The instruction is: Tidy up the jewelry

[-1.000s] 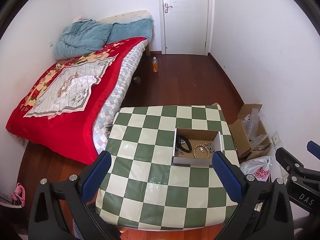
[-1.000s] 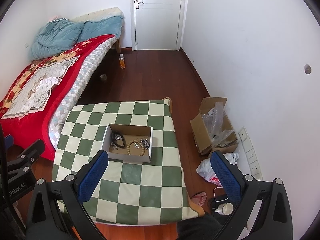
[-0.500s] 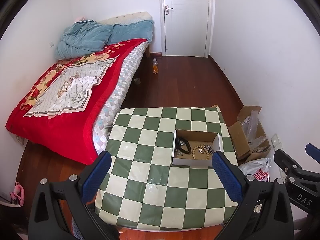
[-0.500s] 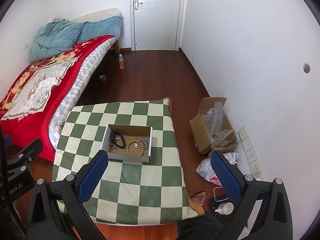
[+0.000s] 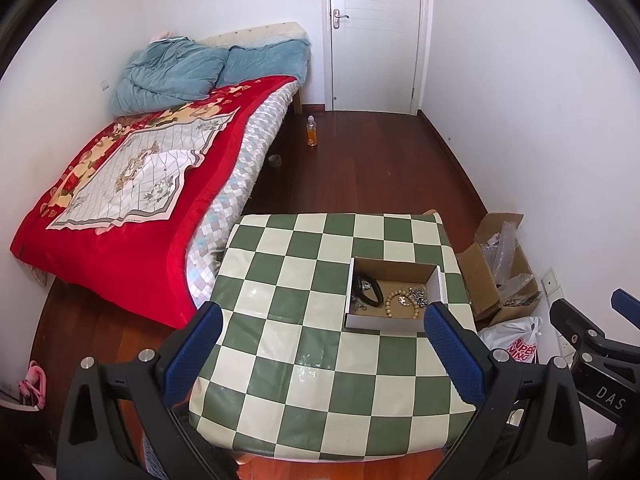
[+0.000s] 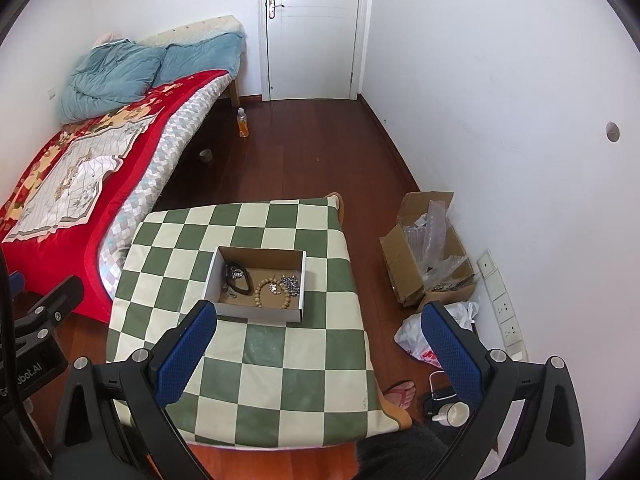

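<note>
A small open cardboard box [image 5: 394, 270] [image 6: 260, 255] sits on the green-and-cream checked table [image 5: 304, 360] [image 6: 256, 380]. Inside lie a black band [image 5: 370, 290] [image 6: 240, 280], a wooden bead bracelet [image 5: 402, 304] [image 6: 272, 294] and a silver chain heap [image 5: 418, 294] [image 6: 292, 283]. My left gripper [image 5: 322, 320] is open and empty, high above the table's near side. My right gripper [image 6: 320, 316] is open and empty, also high above the table. Each gripper shows at the edge of the other's view.
A bed with a red blanket [image 5: 120, 184] stands left of the table. An open carton of plastic wrap [image 6: 430, 248] and a white bag [image 6: 432, 336] lie on the floor at the right wall. A bottle [image 5: 311, 132] stands on the floor. A foot in a sandal [image 6: 400, 394] is near the table.
Both grippers have risen slightly and drifted back, so the table and box look a little smaller. Both stay open and empty.
</note>
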### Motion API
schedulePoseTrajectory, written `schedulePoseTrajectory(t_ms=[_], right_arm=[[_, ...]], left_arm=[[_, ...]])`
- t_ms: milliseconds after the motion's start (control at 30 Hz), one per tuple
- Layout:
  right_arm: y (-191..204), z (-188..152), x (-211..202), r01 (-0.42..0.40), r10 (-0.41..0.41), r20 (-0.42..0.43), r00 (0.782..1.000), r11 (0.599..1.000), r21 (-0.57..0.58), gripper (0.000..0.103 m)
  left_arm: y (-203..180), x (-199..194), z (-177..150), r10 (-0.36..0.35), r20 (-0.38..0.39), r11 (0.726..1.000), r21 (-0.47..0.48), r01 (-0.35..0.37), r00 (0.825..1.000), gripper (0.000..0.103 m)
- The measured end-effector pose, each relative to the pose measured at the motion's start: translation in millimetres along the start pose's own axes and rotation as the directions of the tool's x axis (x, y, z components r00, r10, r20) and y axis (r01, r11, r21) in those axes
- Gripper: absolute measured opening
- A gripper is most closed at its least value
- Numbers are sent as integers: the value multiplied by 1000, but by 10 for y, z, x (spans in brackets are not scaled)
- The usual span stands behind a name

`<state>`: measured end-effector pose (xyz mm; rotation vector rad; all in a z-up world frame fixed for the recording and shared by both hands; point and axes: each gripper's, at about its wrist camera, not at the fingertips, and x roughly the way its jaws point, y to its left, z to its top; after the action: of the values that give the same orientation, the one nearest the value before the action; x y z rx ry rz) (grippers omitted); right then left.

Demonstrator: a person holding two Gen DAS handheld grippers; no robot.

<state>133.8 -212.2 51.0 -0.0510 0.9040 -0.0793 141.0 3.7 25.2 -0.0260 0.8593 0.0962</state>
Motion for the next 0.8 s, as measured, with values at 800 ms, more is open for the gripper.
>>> schedulePoseTrajectory(t_ms=[800], right_arm=[[31, 12, -28, -5, 5, 5, 1000, 1000, 6, 103]], left_arm=[[36, 2, 11, 7, 6, 1000, -6, -7, 1000, 103]])
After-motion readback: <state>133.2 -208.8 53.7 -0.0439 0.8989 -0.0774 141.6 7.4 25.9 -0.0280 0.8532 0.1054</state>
